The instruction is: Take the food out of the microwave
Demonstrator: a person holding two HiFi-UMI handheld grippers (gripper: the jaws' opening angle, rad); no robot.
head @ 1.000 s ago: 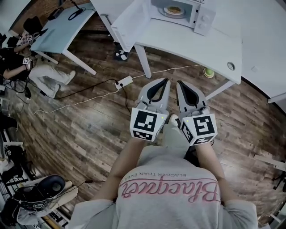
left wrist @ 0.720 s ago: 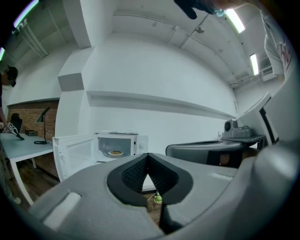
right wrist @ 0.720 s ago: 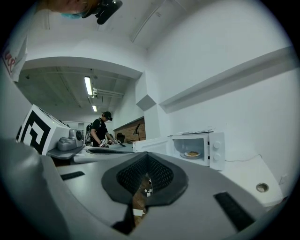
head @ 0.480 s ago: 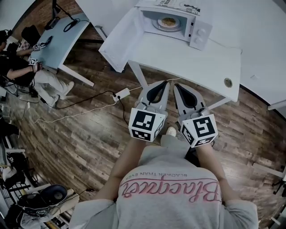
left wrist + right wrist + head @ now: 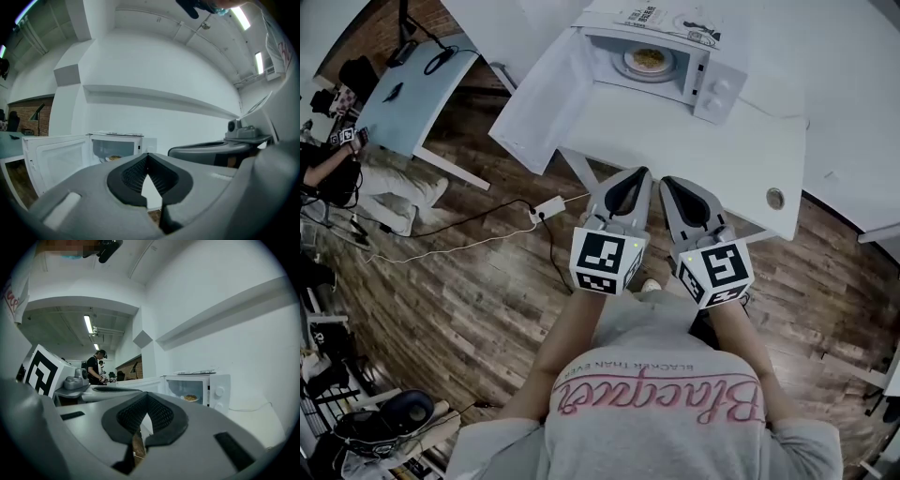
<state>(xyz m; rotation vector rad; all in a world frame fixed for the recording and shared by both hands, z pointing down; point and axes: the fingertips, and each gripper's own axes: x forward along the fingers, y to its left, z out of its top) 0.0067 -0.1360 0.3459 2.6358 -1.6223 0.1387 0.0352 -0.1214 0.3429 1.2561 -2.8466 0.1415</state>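
The white microwave [image 5: 661,56] stands on the white table [image 5: 712,150] with its door [image 5: 539,98] swung open to the left. Inside it lies a plate of food [image 5: 649,61], also seen in the left gripper view [image 5: 114,158] and the right gripper view [image 5: 190,398]. My left gripper [image 5: 641,172] and right gripper [image 5: 667,181] are held side by side at the table's near edge, pointing level at the microwave and well short of it. Both are shut with nothing between the pads [image 5: 140,171] [image 5: 157,412].
Papers [image 5: 661,19] lie on the microwave's top. The table has a round cable hole [image 5: 775,198]. A power strip [image 5: 547,207] and cables lie on the wood floor. A pale blue table [image 5: 417,89] and a seated person [image 5: 337,164] are at the left.
The table and microwave have come nearer and lower in the head view as both grippers advanced toward them. Both stayed shut.
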